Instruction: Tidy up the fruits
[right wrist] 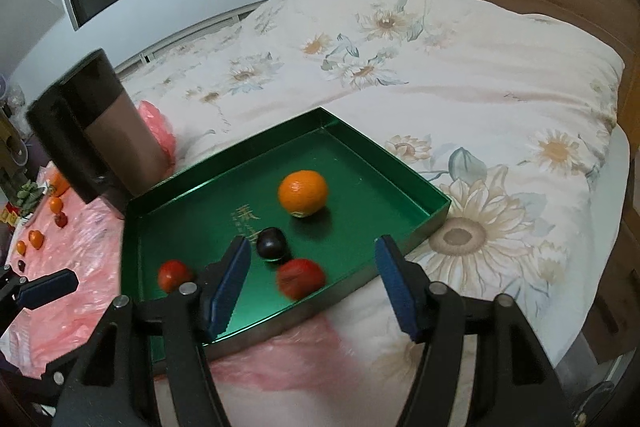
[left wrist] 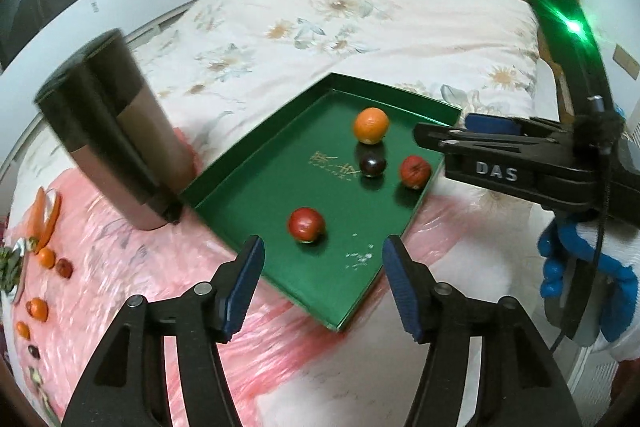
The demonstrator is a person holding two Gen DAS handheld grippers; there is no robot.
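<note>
Both grippers, left (left wrist: 324, 263) and right (right wrist: 312, 267), gape empty above the green tray (right wrist: 420, 183) holding four fruits; a dark tumbler (left wrist: 120, 131) stands beside it.

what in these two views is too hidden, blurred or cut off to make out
- Small fruits on the pink plastic sheet: left wrist view, tiny and warped at the left edge; kinds unclear.
- Gold lettering in the green tray: right wrist view, partly behind the right tool; unreadable.
- Near red fruit: right wrist view, motion-blurred; kind unclear.
- Dark cylinder: left wrist view, smeared; base hidden.
</note>
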